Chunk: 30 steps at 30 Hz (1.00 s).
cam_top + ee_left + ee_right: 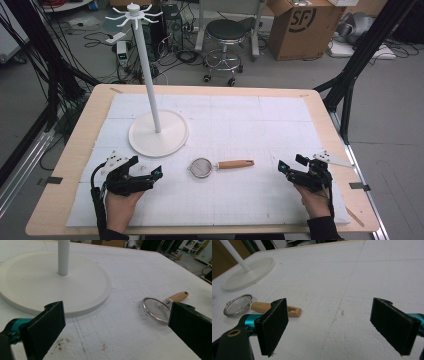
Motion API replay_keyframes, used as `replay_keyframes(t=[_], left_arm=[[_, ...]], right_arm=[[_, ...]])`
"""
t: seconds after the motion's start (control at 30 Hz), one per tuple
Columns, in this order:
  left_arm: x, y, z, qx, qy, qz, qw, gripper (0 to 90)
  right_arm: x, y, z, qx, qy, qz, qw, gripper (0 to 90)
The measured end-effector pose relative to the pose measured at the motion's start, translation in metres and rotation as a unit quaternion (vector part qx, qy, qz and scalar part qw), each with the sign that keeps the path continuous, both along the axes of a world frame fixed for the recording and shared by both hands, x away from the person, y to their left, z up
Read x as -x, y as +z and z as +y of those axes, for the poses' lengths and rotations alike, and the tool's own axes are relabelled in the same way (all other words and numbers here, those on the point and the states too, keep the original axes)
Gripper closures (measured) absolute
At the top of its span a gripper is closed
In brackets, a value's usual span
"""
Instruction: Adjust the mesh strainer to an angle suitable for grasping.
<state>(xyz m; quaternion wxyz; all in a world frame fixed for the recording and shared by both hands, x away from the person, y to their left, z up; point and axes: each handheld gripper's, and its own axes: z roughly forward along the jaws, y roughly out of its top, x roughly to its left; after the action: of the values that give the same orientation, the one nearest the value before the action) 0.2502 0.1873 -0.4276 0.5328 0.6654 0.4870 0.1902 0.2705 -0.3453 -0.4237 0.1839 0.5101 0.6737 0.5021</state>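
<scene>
— On the white mat, seen from above, what lies between the two hands?

— One small sieve, mesh bowl at nine o'clock, wooden handle pointing to three o'clock. The left gripper sits well apart at its nine o'clock, the right gripper well apart at three. Both have their jaws spread, with nothing between them.

— And the tall white thing?

— A hook stand, round base at about eleven o'clock from the sieve, near but not touching.

— What about the left gripper view?

— The left gripper shows its two black jaws wide apart over bare mat. The sieve lies at two o'clock, just beside the right-hand jaw; the stand's base is at eleven.

— And the right gripper view?

— The right gripper likewise stands open and empty. The sieve rests at nine o'clock, its handle partly behind the left-hand jaw, and the stand is at ten.
</scene>
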Motion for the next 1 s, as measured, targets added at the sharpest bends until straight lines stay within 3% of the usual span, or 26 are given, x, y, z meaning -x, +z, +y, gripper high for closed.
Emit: replay_keyframes(t=[0.3,0.43,0.73,1.0], left_arm=[[0.001,0.000,-0.001,-0.002,0.001,0.000,1.0000,1.6],[0.001,0.000,-0.001,-0.004,0.001,0.001,1.0000,1.6],[0.001,0.000,-0.002,-0.010,0.000,0.000,1.0000,1.6],[0.002,-0.001,-0.003,-0.010,0.004,0.000,0.9999,1.6]], right_arm=[[0.000,0.000,0.003,-0.002,0.010,0.005,0.9999,15.8],[-0.001,-0.002,0.006,-0.002,0.024,0.012,0.9996,28.4],[-0.004,-0.008,0.009,-0.003,0.037,0.034,0.9987,39.7],[-0.007,-0.010,0.011,-0.023,0.049,0.058,0.9969,57.9]])
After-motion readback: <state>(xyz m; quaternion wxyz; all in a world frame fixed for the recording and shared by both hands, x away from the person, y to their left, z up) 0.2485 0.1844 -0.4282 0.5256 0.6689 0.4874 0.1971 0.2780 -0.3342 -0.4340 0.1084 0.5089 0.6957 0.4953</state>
